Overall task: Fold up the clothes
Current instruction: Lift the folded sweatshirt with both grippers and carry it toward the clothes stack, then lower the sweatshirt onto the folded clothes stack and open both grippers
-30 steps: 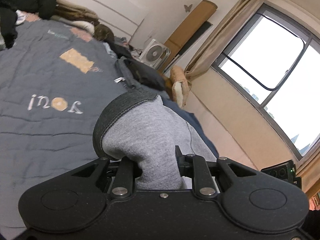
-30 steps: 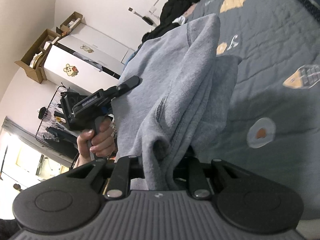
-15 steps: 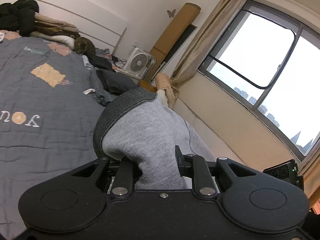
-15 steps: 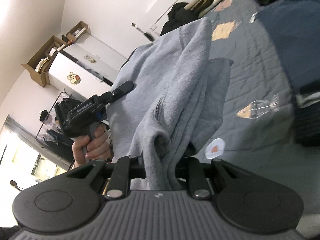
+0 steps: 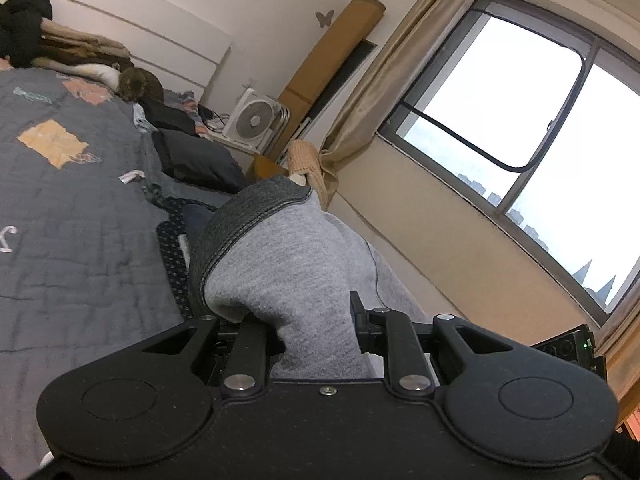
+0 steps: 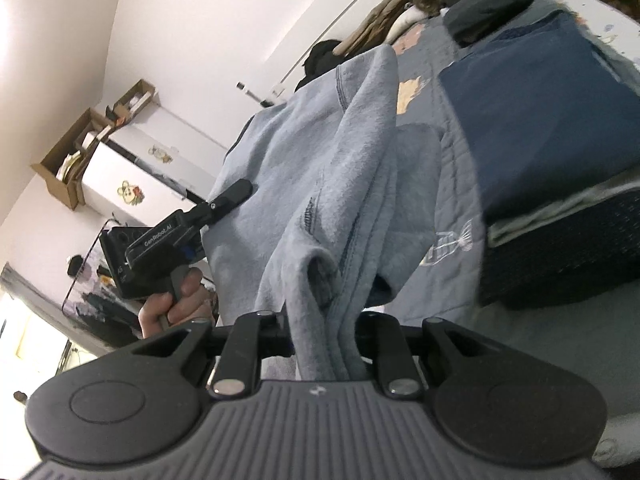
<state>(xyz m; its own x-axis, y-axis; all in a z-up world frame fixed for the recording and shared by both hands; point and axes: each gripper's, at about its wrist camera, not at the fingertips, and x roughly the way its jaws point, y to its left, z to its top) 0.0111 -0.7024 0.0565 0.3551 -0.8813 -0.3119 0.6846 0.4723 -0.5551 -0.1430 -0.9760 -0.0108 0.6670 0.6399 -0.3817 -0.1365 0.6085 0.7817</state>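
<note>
Left tongs point(image 5: 316, 320), right tongs point(image 6: 326, 344) — both clenched on grey sweatshirt point(image 6: 320, 184), held above bed point(image 5: 60, 240).

Right wrist view: grey sweatshirt point(image 6: 320, 200) held up over the bed point(image 6: 452, 168).
Your right gripper point(image 6: 326, 344) is clamped on a bunched fold; your left gripper point(image 6: 234, 196) pinches its far edge, hand point(image 6: 176, 304) on the handle. Folded navy stack point(image 6: 540, 128) lies beside.
</note>
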